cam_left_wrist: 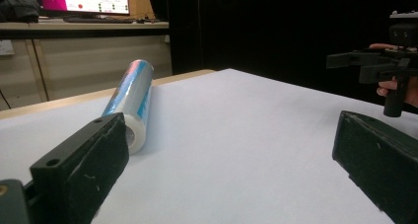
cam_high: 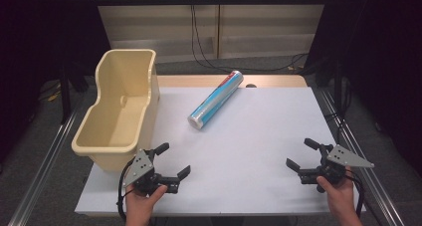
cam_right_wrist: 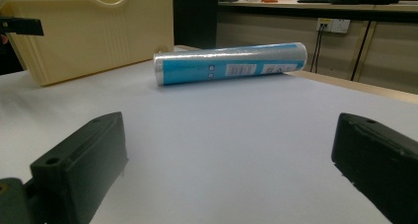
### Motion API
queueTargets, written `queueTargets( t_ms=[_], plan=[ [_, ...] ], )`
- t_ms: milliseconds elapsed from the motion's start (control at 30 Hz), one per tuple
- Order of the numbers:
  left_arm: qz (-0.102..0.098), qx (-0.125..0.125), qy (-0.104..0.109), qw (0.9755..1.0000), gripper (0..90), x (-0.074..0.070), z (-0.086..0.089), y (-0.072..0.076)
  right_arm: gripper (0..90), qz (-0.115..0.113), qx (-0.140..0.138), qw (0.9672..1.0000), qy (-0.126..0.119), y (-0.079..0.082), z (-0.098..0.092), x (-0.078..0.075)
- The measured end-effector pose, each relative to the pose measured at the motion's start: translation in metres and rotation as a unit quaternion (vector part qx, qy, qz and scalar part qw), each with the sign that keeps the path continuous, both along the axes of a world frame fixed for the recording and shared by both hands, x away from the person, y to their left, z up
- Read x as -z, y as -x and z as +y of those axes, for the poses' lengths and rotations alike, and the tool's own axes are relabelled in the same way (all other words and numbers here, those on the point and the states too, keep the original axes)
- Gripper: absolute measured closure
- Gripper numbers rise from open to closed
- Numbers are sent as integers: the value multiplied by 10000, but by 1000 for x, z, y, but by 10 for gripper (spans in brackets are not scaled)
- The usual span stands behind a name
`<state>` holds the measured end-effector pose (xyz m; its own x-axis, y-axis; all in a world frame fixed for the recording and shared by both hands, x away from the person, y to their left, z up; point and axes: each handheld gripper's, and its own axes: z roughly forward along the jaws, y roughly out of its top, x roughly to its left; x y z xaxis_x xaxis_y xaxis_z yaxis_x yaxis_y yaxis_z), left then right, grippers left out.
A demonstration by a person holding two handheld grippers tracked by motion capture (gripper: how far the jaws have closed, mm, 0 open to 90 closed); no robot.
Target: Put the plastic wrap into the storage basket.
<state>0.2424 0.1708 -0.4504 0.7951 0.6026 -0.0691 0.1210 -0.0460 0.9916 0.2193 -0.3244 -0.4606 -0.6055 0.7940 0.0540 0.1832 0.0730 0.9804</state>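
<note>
bin (cam_high: 119, 111): cream plastic, nothing inside, at the counter's left edge
roll (cam_high: 215, 100): blue and silver, lying on its side mid-counter, just right of the bin
left gripper (cam_high: 171, 161): jaws wide, nothing between them, near edge
right gripper (cam_high: 301, 154): jaws wide, holding nothing, near edge, well apart from the roll
counter (cam_high: 249, 151): white sheet over wood
room: dark, cables on the back wall

Bare table (cam_high: 249, 136) before roll (cam_high: 215, 99), bin (cam_high: 119, 111) left

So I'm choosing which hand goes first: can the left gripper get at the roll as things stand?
Probably yes. The left gripper is open and holds nothing, and bare white table lies between it and the roll. The cream bin stands off to the side.
</note>
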Motion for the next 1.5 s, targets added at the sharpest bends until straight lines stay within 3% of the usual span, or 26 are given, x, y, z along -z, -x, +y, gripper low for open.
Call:
queueTargets(
  t_ms=[467, 867, 1200, 1500],
  plan=[
    [-27, -19, -138, 9999, 7, 0, -10, -7, 0, -78, 59, 9999, 23, 2, 3, 0],
    [-38, -152, -117, 9998, 6, -3, -22, -26, 0, -51, 23, 10000, 57, 1, 5, 1],
    [-46, -351, -178, 9992, 10, -4, -32, -46, 0, -71, 69, 9998, 146, 3, 10, 1],
    [104, -598, -281, 9978, 10, -3, -39, -73, 0, -61, 78, 9998, 158, 1, 11, 2]
  ],
)
